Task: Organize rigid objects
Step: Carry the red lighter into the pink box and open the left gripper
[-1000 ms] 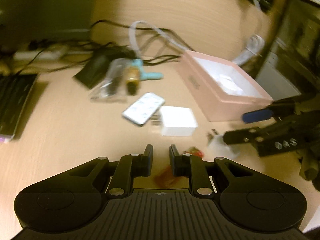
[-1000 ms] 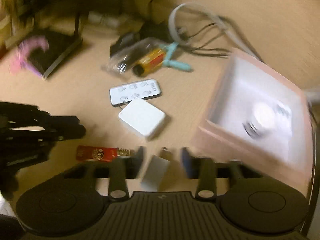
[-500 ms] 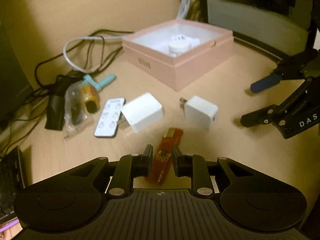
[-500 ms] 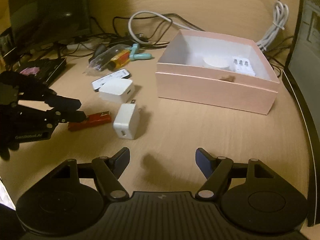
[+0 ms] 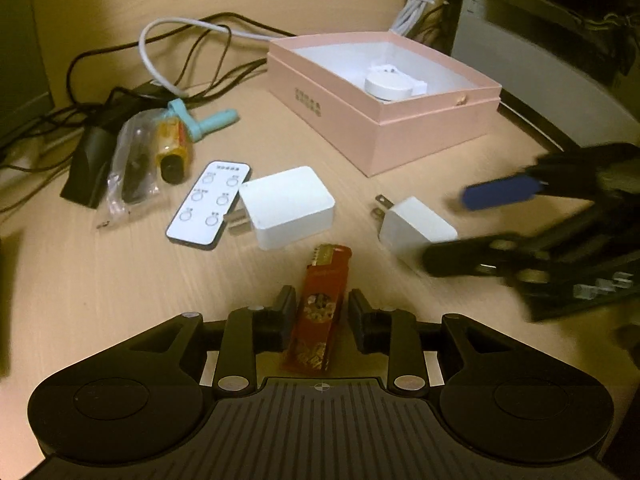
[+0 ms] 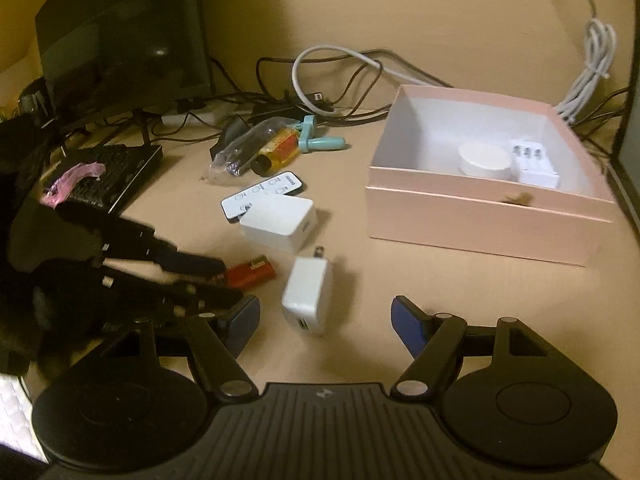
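Observation:
A red lighter (image 5: pixel 320 304) lies on the desk between the fingers of my left gripper (image 5: pixel 321 312), which stands open around it with small gaps on both sides; the lighter also shows in the right wrist view (image 6: pixel 250 272). My right gripper (image 6: pixel 325 322) is wide open and straddles a small white plug adapter (image 6: pixel 308 294), also seen in the left wrist view (image 5: pixel 416 228). A larger white charger (image 5: pixel 288 206) and a white remote (image 5: pixel 208 204) lie beyond. An open pink box (image 5: pixel 384 100) holds a round white puck (image 6: pixel 485 160) and a small white pack (image 6: pixel 534 162).
A clear bag with a yellow bottle (image 5: pixel 160 152), a teal tool (image 5: pixel 204 122), a black adapter (image 5: pixel 90 160) and tangled cables (image 5: pixel 168 52) lie at the back left. A keyboard (image 6: pixel 108 172) and monitor (image 6: pixel 124 36) stand left; a dark case (image 5: pixel 540 24) stands right.
My left gripper's fingers have spread slightly apart around the lighter. My right gripper has moved forward and left so that its open fingers now flank the small white adapter.

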The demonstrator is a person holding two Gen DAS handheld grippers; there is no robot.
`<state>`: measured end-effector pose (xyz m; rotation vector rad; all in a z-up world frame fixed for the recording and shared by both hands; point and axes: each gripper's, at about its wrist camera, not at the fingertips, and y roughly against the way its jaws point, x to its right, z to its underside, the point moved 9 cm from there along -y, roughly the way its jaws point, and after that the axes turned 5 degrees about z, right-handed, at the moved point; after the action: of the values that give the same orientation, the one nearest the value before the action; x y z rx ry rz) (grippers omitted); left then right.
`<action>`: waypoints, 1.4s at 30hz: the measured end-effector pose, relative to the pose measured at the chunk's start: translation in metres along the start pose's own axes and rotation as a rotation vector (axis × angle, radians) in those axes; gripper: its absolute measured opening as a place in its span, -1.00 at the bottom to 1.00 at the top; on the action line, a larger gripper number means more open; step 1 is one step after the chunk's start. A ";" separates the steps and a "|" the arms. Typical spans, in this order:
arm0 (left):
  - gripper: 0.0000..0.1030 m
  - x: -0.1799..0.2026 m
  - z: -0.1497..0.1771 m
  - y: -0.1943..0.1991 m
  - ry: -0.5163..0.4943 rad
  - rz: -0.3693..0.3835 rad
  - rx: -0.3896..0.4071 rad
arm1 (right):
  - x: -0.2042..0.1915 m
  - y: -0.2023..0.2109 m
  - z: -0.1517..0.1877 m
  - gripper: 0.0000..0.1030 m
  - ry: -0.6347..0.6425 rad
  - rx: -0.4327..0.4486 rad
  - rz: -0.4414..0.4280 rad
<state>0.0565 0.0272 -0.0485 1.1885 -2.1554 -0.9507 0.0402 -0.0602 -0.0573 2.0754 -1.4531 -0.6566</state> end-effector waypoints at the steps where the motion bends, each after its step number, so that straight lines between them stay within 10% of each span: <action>1: -0.40 0.001 0.002 0.001 -0.010 -0.015 -0.002 | -0.003 -0.007 -0.002 0.42 -0.002 -0.007 0.000; 4: -0.41 0.003 0.003 0.002 -0.009 -0.041 0.008 | -0.008 -0.026 -0.007 0.31 0.004 -0.022 0.011; 10: -0.45 0.004 0.003 0.002 0.009 -0.069 0.013 | -0.010 -0.037 -0.009 -0.60 0.071 -0.064 0.025; 28: -0.49 0.076 -0.007 0.015 -0.123 0.065 0.021 | 0.072 0.059 0.011 -0.61 -0.065 -0.017 0.138; 42: -0.49 0.044 -0.143 0.032 0.045 0.083 0.210 | 0.086 0.114 -0.019 -0.61 -0.131 0.137 0.177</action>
<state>0.1181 -0.0466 0.0703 1.1932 -2.2921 -0.6695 -0.0004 -0.1723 0.0239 2.0057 -1.7775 -0.6487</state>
